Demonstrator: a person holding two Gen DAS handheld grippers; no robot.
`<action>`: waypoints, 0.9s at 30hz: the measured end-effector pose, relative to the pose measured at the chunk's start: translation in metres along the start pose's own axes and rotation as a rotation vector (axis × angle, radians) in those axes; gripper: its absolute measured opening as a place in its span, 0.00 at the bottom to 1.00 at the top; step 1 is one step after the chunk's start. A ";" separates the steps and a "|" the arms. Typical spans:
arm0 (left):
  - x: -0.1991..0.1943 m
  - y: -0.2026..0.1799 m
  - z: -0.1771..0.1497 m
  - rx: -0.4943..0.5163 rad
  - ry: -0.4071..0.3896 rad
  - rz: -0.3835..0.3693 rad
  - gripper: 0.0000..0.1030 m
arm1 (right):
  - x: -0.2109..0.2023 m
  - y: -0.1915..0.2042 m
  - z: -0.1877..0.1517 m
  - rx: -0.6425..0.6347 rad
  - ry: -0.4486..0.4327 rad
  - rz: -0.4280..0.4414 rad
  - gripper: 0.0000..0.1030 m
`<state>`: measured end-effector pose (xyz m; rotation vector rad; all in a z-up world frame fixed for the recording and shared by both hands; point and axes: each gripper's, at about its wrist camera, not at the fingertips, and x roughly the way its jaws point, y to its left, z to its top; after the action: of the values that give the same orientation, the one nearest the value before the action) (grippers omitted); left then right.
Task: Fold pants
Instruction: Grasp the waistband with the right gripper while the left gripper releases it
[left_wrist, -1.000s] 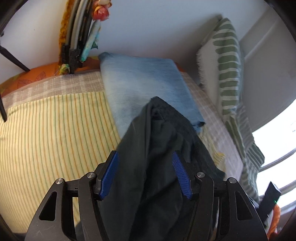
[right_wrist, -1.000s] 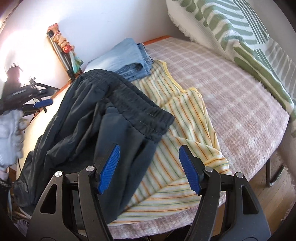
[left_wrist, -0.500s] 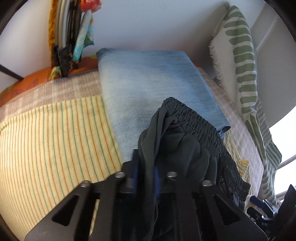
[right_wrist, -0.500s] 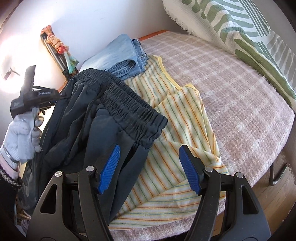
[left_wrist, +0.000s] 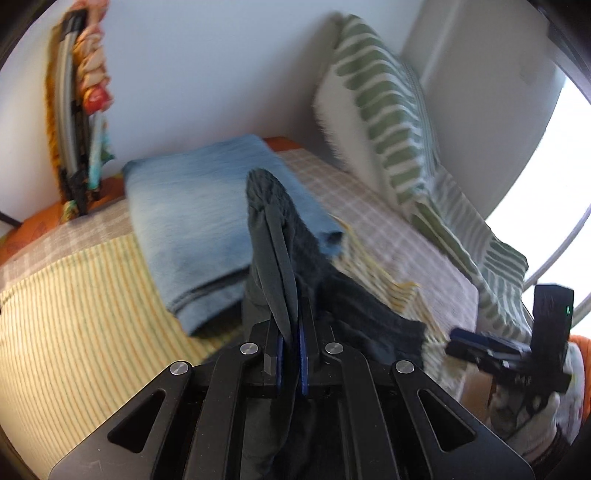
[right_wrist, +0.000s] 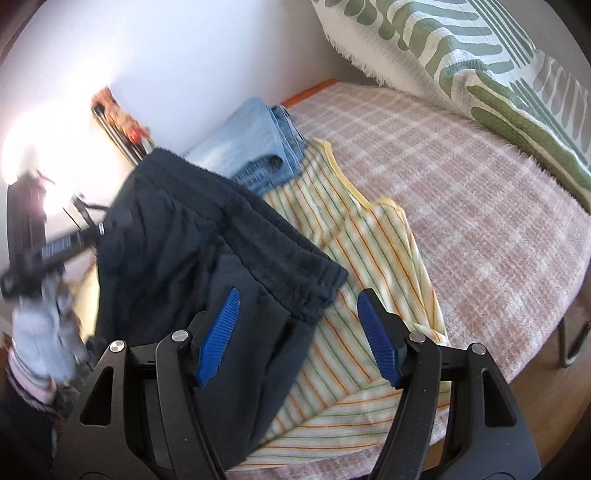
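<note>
Left tongs (left_wrist: 290, 349) clenched on dark pants (right_wrist: 207, 236) fabric – likely near waistband; right tongs (right_wrist: 295, 336) spread wide, gripping nothing, above pants.

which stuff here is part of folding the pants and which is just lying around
In the job:
dark pants
left gripper, jaws shut on the pants
right gripper, jaws open

Just lying about:
folded jeans
striped yellow top
green-patterned pillow
checked bedcover
</note>
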<state>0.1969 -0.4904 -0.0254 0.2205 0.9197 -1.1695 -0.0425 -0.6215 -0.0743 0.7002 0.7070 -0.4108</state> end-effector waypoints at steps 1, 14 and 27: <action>0.001 -0.010 -0.004 0.016 0.007 -0.021 0.05 | -0.003 0.000 0.002 0.005 -0.010 0.017 0.67; 0.042 -0.083 -0.057 0.144 0.136 -0.110 0.05 | 0.003 -0.001 0.017 0.107 -0.009 0.283 0.68; 0.054 -0.089 -0.065 0.123 0.156 -0.134 0.05 | 0.047 -0.016 0.020 0.223 0.092 0.246 0.66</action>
<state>0.0919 -0.5264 -0.0789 0.3576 1.0123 -1.3490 -0.0094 -0.6522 -0.1036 1.0102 0.6578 -0.2339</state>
